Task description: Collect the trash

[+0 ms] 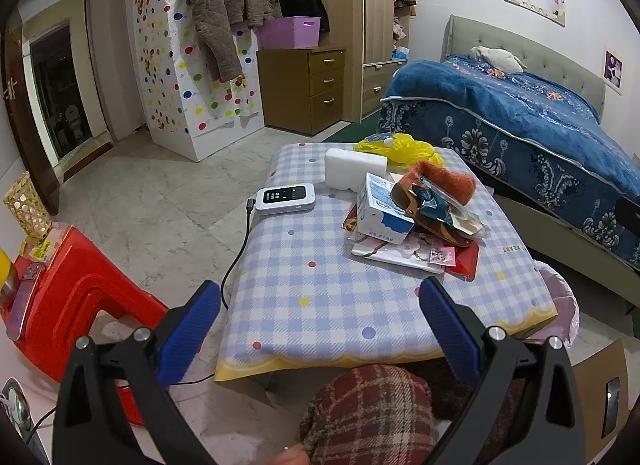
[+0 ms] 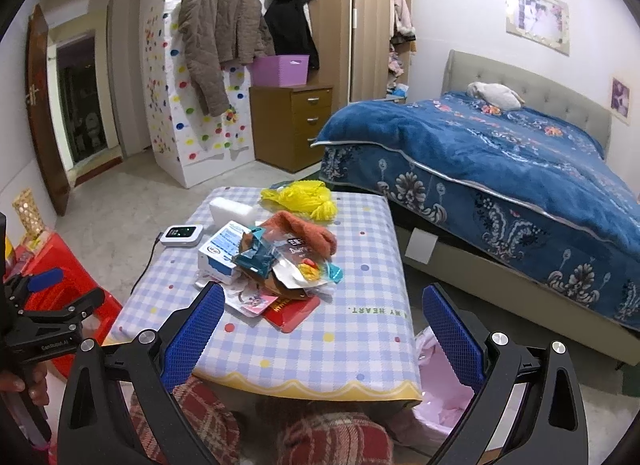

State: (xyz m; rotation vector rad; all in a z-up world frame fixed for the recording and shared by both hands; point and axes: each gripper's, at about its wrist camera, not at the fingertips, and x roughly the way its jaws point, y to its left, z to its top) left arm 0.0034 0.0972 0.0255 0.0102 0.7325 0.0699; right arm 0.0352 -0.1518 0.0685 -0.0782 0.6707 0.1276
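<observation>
A low table with a checked cloth (image 1: pixel 304 297) (image 2: pixel 360 341) holds a pile of trash: a blue-white carton (image 1: pixel 380 213) (image 2: pixel 218 255), snack wrappers (image 1: pixel 436 201) (image 2: pixel 296 269), an orange cloth (image 1: pixel 448 181) (image 2: pixel 308 231), a red packet (image 1: pixel 466 261) (image 2: pixel 290 311), a yellow plastic bag (image 1: pixel 400 147) (image 2: pixel 300 195) and a white foam block (image 1: pixel 354 167) (image 2: pixel 232 209). A bin with a pink liner (image 2: pixel 440 397) (image 1: pixel 560 297) stands at the table's right front corner. My left gripper (image 1: pixel 320 325) is open and empty over the table's near edge. My right gripper (image 2: pixel 324 329) is open and empty, short of the pile.
A white device with a black cable (image 1: pixel 286 198) (image 2: pixel 182 235) lies on the table's left side. A red stool (image 1: pixel 80 293) stands on the left. A bed with a blue blanket (image 2: pixel 500 169) is on the right. My plaid-clad knees (image 1: pixel 368 413) are under the table's front.
</observation>
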